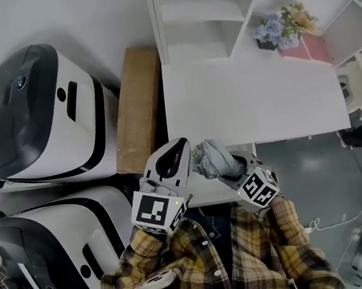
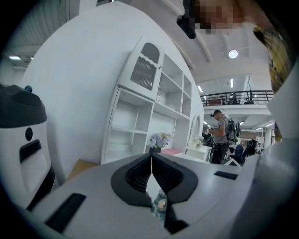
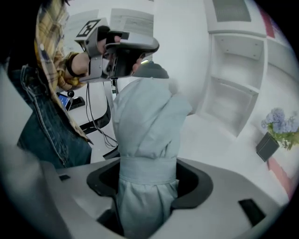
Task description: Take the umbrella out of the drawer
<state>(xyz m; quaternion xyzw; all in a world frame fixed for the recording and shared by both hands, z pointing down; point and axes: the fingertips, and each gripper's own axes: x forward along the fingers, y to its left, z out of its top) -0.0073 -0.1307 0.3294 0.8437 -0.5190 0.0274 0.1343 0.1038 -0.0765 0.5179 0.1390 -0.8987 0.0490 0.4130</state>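
**Folded umbrella held in the right gripper at the near table edge**

The right gripper [image 1: 228, 169] is clamped round a folded pale grey-blue fabric umbrella [image 1: 211, 158]. In the right gripper view its dark jaws press on both sides of the bundle at the fabric strap that binds it [image 3: 148, 169], and the umbrella [image 3: 147, 116] runs straight out from the jaws.

The left gripper [image 1: 182, 147] lies just beside the umbrella's free end. In the left gripper view its two jaws are pressed together, tips meeting [image 2: 151, 158]. A small bluish scrap shows low in the gap, but what it is cannot be told. Seen from the right gripper view, the left gripper [image 3: 132, 55] sits at the umbrella's dark end cap; contact cannot be confirmed.

Both tools are held over the near edge of a white rectangular tabletop [image 1: 254, 99]. A white open shelf unit [image 1: 198, 14] stands behind the table, with a bunch of pale blue and cream flowers [image 1: 279, 27] beside it. A flat brown cardboard box [image 1: 137, 106] lies at the table's left.
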